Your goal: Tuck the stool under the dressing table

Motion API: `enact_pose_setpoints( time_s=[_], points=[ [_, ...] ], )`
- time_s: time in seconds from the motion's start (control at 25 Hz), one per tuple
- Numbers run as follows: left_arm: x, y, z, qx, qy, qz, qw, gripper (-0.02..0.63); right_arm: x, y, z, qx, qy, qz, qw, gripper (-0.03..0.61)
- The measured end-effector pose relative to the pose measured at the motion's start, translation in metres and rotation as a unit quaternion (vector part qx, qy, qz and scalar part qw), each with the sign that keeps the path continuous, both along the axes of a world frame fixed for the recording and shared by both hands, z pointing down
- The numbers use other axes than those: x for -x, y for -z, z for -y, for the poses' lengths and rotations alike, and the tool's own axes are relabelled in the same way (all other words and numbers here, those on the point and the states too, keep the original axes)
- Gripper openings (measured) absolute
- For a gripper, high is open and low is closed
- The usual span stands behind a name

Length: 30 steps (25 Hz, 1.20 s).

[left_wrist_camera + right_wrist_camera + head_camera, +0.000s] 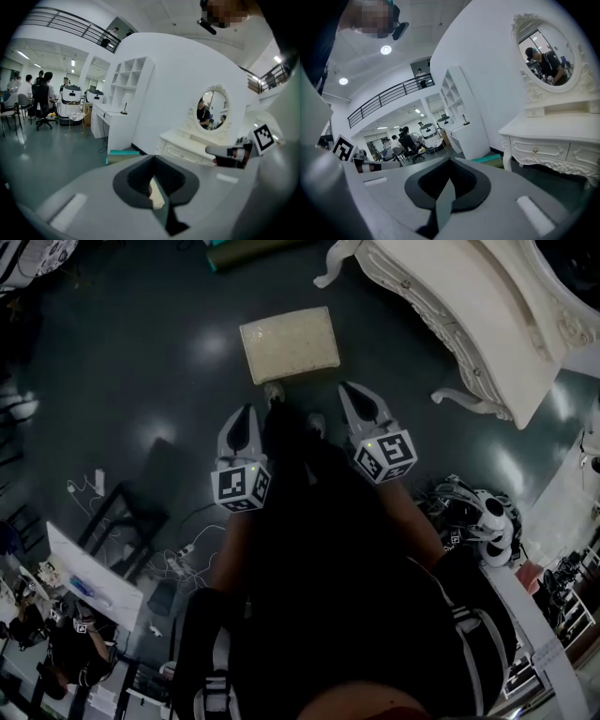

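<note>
Cream upholstery tops the stool (289, 343), which stands on the dark, glossy floor (141, 352) in the open, clear of the white dressing table (469, 315). In the head view the table lies at about two o'clock from the stool, with a stretch of bare floor between them. The left gripper (247, 418) and the right gripper (351, 395) hang side by side just short of the stool, which sits at twelve o'clock from them; neither touches it. Each gripper's own view shows its jaws pressed together with nothing held. The right gripper view shows the table's carved drawers and, at one o'clock, its oval mirror (548, 56) against the white wall.
</note>
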State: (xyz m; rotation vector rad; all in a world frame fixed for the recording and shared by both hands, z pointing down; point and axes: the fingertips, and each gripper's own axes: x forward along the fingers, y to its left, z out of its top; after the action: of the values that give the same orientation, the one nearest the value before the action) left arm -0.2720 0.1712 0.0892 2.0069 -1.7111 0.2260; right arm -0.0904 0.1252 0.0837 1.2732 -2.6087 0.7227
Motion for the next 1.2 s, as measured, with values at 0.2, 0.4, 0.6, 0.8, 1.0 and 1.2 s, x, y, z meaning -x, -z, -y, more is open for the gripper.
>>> enact_pose_setpoints(
  time_s=[0.2,0.4,0.6,0.8,1.0,1.2],
  points=[
    [0.008,-0.034,0.027,0.018,-0.004,-0.007,0.9998,0.011,0.002,-0.031,0.024,0.014,-0.01,-0.007,1.0,0.0],
    [0.015,-0.078,0.051,0.039,-0.006,-0.012,0.9992,0.011,0.008,-0.073,0.046,0.031,-0.016,-0.024,0.999,0.0],
    [0.021,-0.129,0.069,0.064,-0.003,-0.02,0.9977,0.011,0.01,-0.123,0.062,0.06,-0.018,-0.024,0.998,0.01],
    [0.037,-0.172,0.088,0.078,0.004,-0.03,0.9965,0.012,0.018,-0.167,0.079,0.076,-0.012,-0.018,0.997,0.066],
    [0.045,-0.214,0.099,0.098,-0.008,-0.037,0.9944,0.08,0.026,-0.209,0.088,0.099,-0.008,-0.028,0.995,0.115],
    [0.047,-0.264,0.103,0.127,-0.021,-0.051,0.9903,0.155,0.031,-0.26,0.089,0.134,0.005,-0.043,0.99,0.173]
  ],
)
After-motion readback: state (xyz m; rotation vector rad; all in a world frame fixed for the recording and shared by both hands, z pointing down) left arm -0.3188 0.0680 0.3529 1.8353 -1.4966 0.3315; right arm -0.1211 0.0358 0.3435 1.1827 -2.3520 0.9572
